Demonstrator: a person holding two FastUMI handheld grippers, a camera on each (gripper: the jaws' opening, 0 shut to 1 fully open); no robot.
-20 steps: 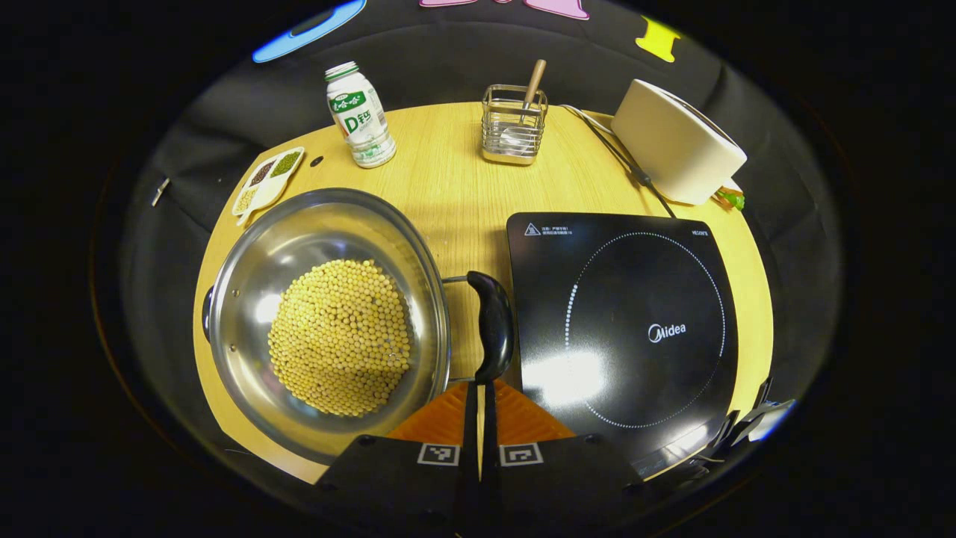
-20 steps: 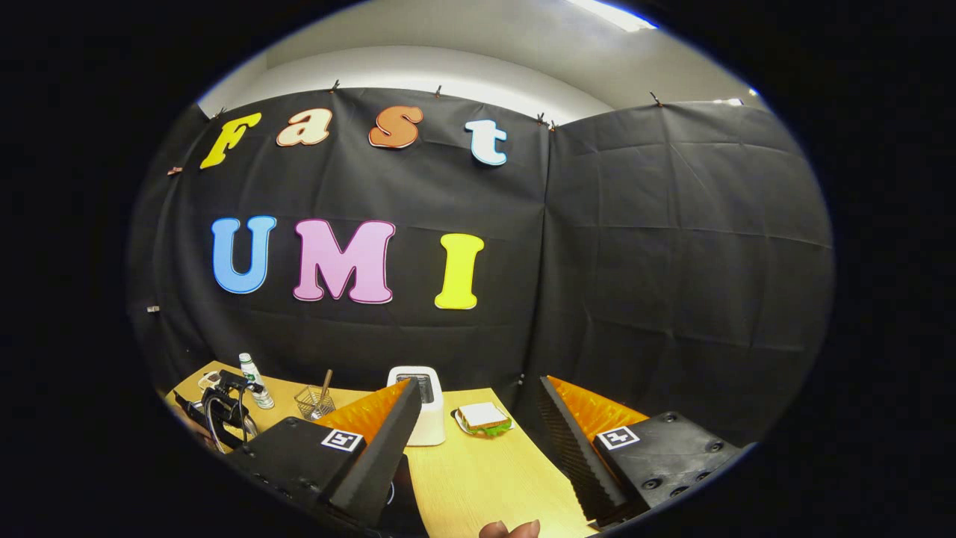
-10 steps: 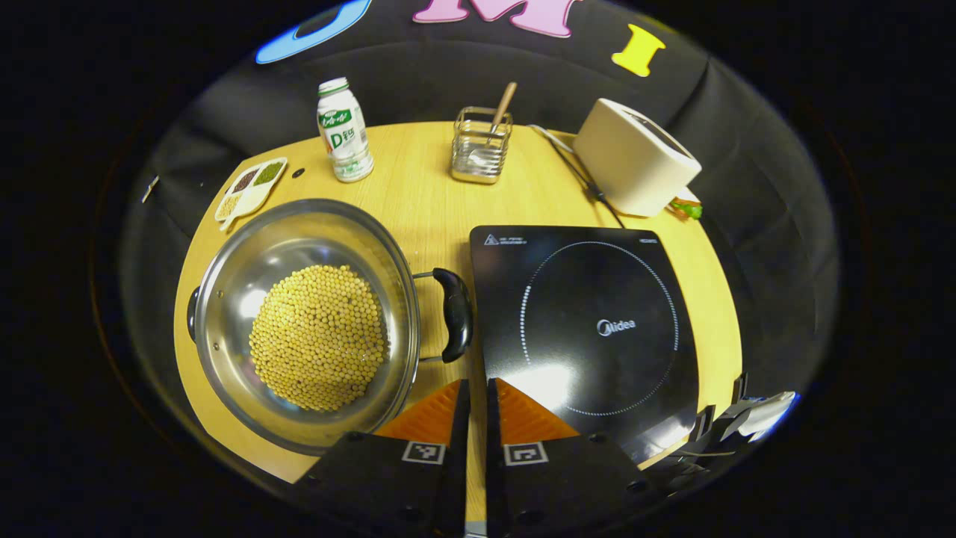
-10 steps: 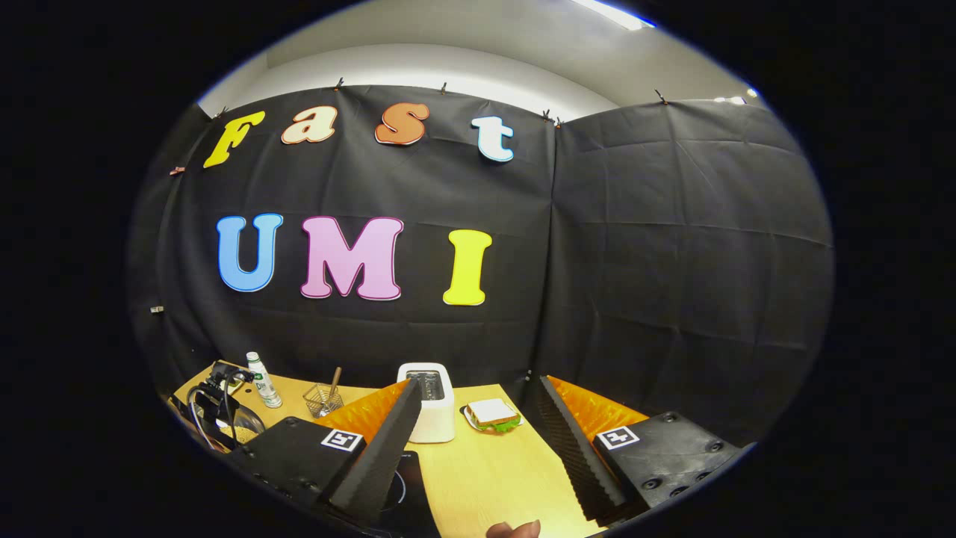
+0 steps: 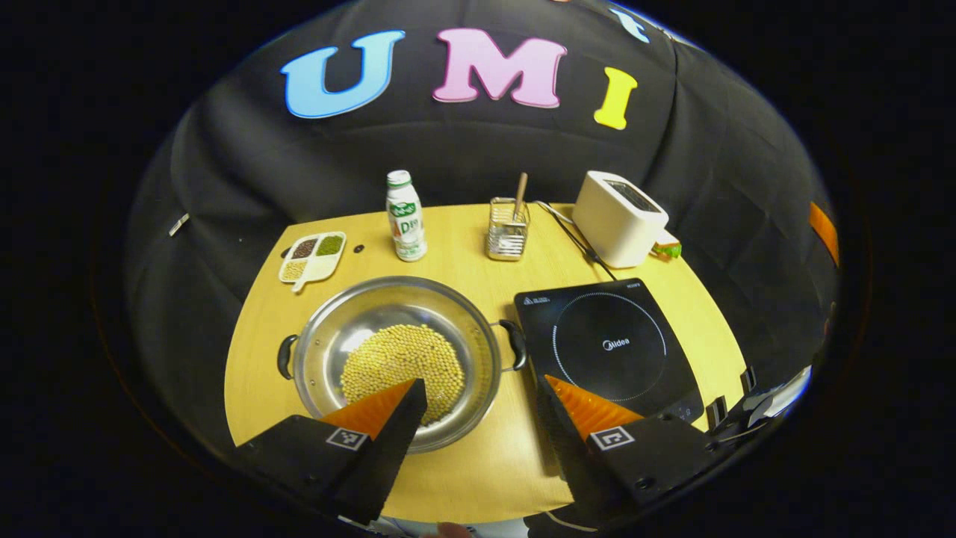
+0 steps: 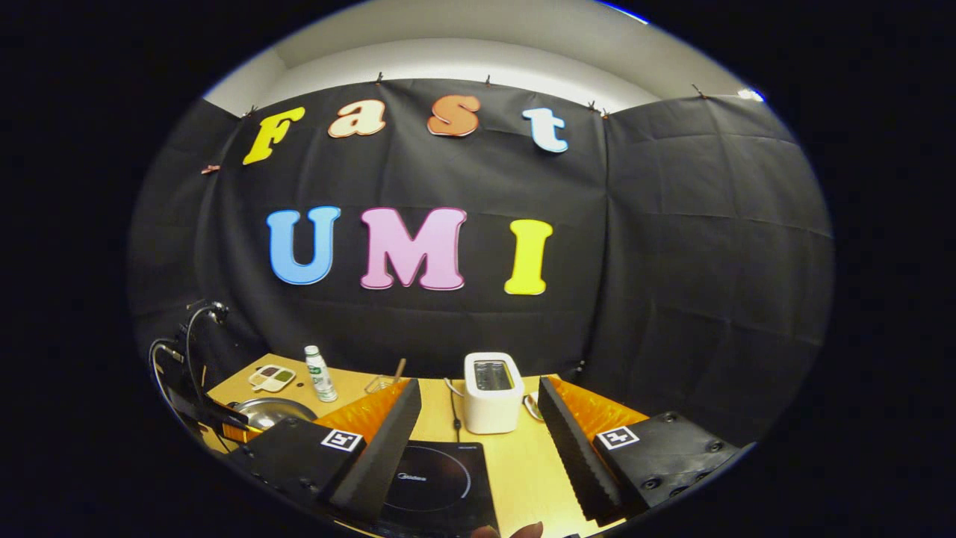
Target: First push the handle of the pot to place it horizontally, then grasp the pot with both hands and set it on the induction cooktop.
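Hovering above the near edge of the table (image 5: pixel 478 478), the left gripper (image 5: pixel 482 400) has its fingers spread wide and grips nothing. In the left gripper view, the pot (image 5: pixel 396 359) sits at centre frame on the table, filled with yellow beans (image 5: pixel 399 366), with a black handle (image 5: pixel 514 345) at each side. The induction cooktop (image 5: pixel 609 347) lies just right of the pot, apart from it. A bottle (image 5: pixel 405 217), a wire holder (image 5: pixel 508 228) and a toaster (image 5: pixel 618 218) stand along the far edge. In the right gripper view, the right gripper (image 6: pixel 479 418) is likewise wide open and empty, with the cooktop at lower centre and the pot at lower left.
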